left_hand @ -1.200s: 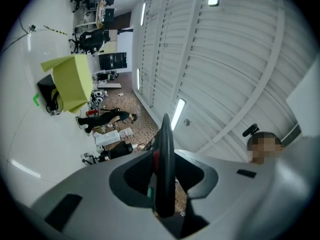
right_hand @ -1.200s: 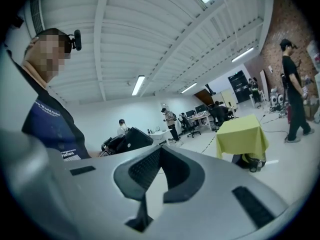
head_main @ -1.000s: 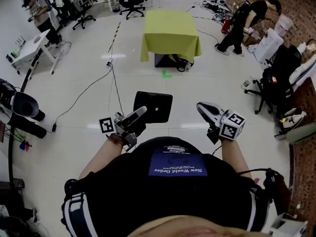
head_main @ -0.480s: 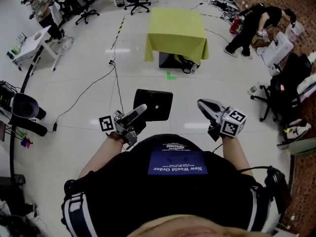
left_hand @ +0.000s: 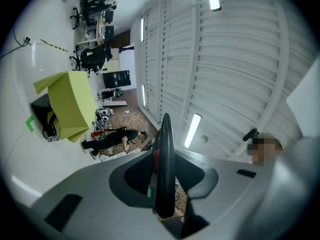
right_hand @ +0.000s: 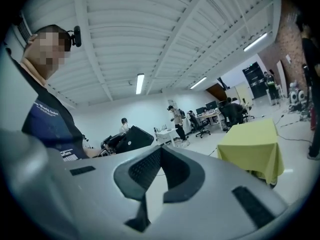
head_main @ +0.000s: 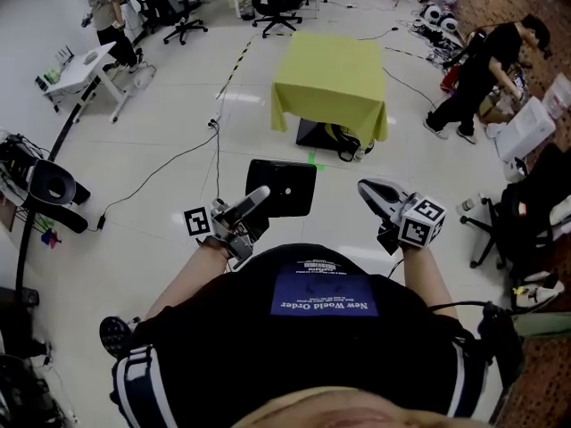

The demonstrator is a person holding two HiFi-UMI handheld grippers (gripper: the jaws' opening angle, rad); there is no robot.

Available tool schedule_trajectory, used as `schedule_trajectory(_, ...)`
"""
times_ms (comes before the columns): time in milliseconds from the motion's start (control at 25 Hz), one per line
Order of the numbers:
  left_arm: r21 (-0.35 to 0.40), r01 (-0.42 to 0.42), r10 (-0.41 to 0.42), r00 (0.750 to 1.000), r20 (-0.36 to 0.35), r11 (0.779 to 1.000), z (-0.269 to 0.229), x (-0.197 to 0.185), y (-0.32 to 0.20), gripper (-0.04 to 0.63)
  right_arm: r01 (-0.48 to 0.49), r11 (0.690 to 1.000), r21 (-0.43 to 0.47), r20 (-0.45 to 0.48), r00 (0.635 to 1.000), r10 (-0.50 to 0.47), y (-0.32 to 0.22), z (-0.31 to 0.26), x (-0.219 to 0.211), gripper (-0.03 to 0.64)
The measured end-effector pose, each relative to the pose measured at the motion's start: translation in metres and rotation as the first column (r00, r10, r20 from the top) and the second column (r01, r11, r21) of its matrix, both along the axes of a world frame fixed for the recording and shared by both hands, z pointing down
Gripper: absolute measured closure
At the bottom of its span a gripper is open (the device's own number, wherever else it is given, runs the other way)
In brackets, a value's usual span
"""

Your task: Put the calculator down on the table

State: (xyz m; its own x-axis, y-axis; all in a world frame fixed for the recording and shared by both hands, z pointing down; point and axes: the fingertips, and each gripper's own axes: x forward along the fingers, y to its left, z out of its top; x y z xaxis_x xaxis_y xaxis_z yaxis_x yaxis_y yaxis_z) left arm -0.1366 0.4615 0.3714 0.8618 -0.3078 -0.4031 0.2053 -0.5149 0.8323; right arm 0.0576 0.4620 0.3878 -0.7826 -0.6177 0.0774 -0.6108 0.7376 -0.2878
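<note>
The calculator [head_main: 281, 188] was a thin black rectangular slab, clamped by one edge between the jaws of the left gripper [head_main: 260, 197]. It was held nearly flat in the air above the pale floor, with its plain dark face and a small pale mark turned upward. In the left gripper view it showed edge-on as a narrow upright black strip [left_hand: 165, 169], with small red and green spots on one face. The table [head_main: 330, 83], draped to well below its top in a yellow-green cloth, stood ahead on the floor, well apart from the calculator, with its top bare.
</note>
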Motion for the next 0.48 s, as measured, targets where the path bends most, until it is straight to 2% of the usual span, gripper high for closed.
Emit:
schedule_trajectory(160,-0.004,-0.025,0.026,0.999,0.046,1.000,0.001,0.022,-0.020,0.466,0.010,1.000,-0.006,0.014,1.000,-0.010,-0.023,0.005,0.015,0.629)
schedule_trajectory(320,-0.032,-0.052,0.053,0.998,0.018,0.998,0.005,0.031,-0.054,0.466,-0.035,0.999,-0.025,0.022,0.999,0.035,-0.052,0.010,0.025,0.629)
schedule_trajectory(480,-0.022,-0.106,0.106,0.994,0.002,0.994,0.010,0.036,-0.095,0.466,-0.067,0.998,-0.016,-0.008,0.998,0.067,-0.082,0.009,0.025,0.629)
